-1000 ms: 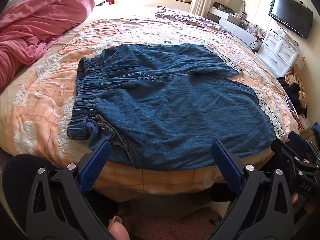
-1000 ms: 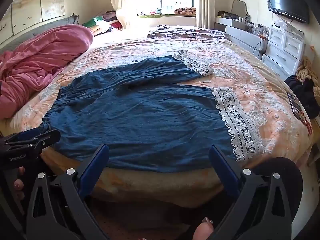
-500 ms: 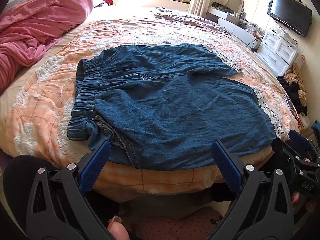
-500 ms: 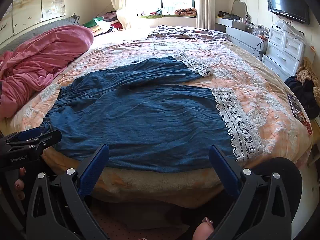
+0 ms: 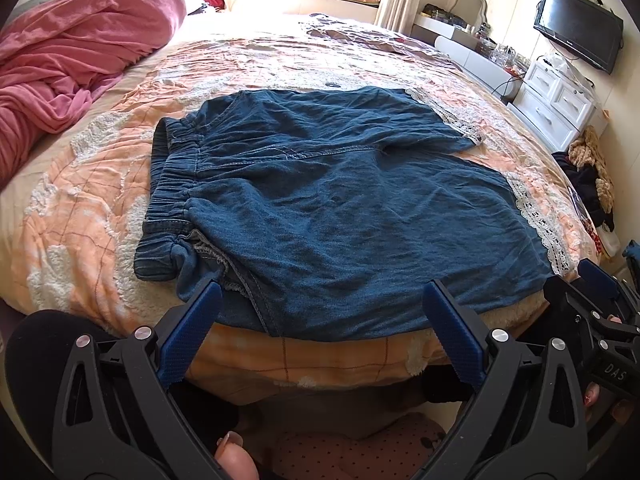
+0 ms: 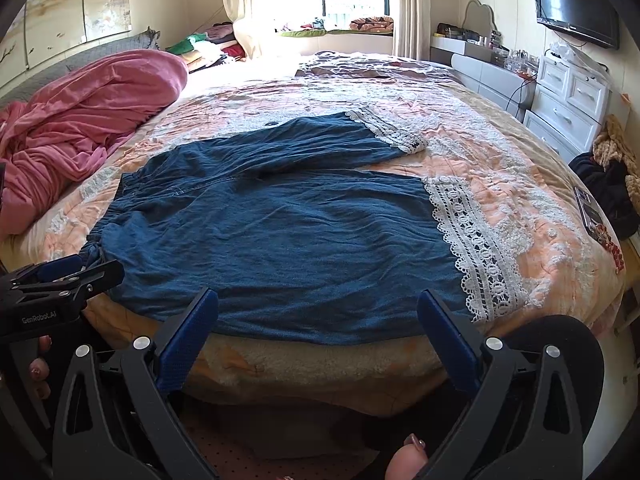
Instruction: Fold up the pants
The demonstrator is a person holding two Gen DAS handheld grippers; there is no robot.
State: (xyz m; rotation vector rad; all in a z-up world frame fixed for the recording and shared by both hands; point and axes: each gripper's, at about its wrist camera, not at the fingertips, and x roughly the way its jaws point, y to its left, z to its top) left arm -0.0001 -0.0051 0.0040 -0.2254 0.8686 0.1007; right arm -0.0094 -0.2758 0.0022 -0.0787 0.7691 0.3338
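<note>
Currently both sets of jaws stand wide apart and hold nothing. My left gripper (image 5: 318,312) hangs just off the near edge of the bed (image 5: 312,364), its blue ribbed pads (image 5: 188,332) framing the waist end of the pants (image 5: 340,208); my right gripper (image 6: 318,322) sits to its right, framing the near leg.

The pants lie flat across the peach quilt, elastic waistband (image 5: 168,204) at left, legs running right, spread in a shallow V with the far leg (image 6: 320,140) angled away.

Judgement: folding not started. First fold should probably bring one leg onto the other. I would pinch the near side seam at two points, waistband corner with the left, lace hem (image 6: 472,248) with the right, lift together and keep the cloth taut so it does not sag.

Fabric: soft, lightly crinkled blue cotton-denim, gathered waistband, white openwork lace cuffs. The near waistband corner is flipped over; smooth it first.
</note>
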